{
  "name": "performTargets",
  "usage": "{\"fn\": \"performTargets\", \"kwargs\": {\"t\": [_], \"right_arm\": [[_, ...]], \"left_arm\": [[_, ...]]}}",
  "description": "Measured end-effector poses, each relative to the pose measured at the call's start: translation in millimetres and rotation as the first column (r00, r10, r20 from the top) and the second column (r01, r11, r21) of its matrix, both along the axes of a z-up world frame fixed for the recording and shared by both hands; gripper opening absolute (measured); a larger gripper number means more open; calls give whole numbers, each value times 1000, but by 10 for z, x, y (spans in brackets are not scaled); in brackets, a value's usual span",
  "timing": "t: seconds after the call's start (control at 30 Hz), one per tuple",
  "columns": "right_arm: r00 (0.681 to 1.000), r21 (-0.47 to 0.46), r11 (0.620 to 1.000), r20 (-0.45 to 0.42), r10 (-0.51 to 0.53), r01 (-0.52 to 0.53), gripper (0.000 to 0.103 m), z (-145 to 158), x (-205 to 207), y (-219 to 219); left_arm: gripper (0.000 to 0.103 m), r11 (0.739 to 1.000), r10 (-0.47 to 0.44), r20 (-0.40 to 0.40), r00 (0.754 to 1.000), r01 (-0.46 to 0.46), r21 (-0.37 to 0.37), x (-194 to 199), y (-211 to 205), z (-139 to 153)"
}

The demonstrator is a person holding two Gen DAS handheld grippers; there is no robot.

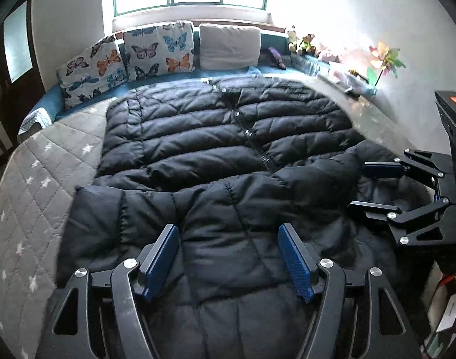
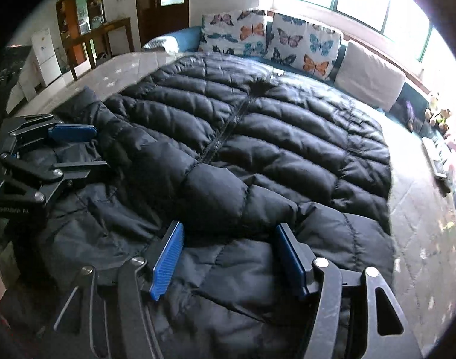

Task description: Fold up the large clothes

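The black puffer jacket (image 1: pixel 216 155) lies spread front-up on the grey star-quilted bed (image 1: pixel 33 185), zip running up the middle toward the butterfly cushions (image 1: pixel 159 49) by the window, and both sleeves look folded in across the near part of the body. The left hand-held gripper (image 1: pixel 230 257) hangs over the near edge with its blue pads (image 1: pixel 160 261) wide apart, nothing between them, just jacket fabric beneath. The right hand-held gripper (image 2: pixel 229 258) sits the same way, pads spread, empty, above the sleeve lying across the chest. In the left view the right one shows at the jacket's near right corner, fingers apart around rumpled lining. The step in hand looks like taking hold of the near edge for the next fold, and doing it well likely means each gripper biting a full pinch of the thick padding, both layers, near the outer corners so the weight is shared. Slippery shell and puffy filling could squirt out of a shallow grip, so a deep bite seems wise. Lifting both sides level and carrying the edge toward the far hem by the cushions should keep the tucked sleeves from sliding out. As for containers, none is clearly in view; a shelf unit (image 2: pixel 84 15) stands far off in the right view, its contents too small to tell
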State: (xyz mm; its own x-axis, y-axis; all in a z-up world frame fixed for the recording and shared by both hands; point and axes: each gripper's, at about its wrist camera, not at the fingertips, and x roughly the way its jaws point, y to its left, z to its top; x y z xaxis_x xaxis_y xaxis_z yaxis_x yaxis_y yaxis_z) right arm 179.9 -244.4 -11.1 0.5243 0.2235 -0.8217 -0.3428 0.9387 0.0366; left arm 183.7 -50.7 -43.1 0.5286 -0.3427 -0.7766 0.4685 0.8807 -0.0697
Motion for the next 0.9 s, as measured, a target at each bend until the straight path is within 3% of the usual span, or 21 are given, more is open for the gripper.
{"fn": "performTargets", "kwargs": {"t": [0.2, 0.43, 0.73, 0.83, 0.9], "right_arm": [[990, -94, 990, 84, 112, -104, 69, 288, -559, -37], [964, -199, 949, 62, 260, -243, 69, 235, -1079, -34], [923, -342, 866, -17, 383, -366, 69, -101, -1510, -54], [912, -368, 848, 2, 411, -381, 69, -163, -1586, 7], [904, -392, 836, 26, 427, -384, 69, -197, -1597, 66]], "left_arm": [[73, 996, -68, 14, 998, 69, -55, -533, 211, 312], [74, 983, -177, -43, 983, 174, -62, -1312, 274, 355], [75, 977, -215, -184, 959, 212, -35, -1769, 141, -45], [72, 980, -198, -223, 954, 199, -17, -1767, 126, -199], [61, 981, -189, -222, 956, 194, 1, -1764, 123, -233]]}}
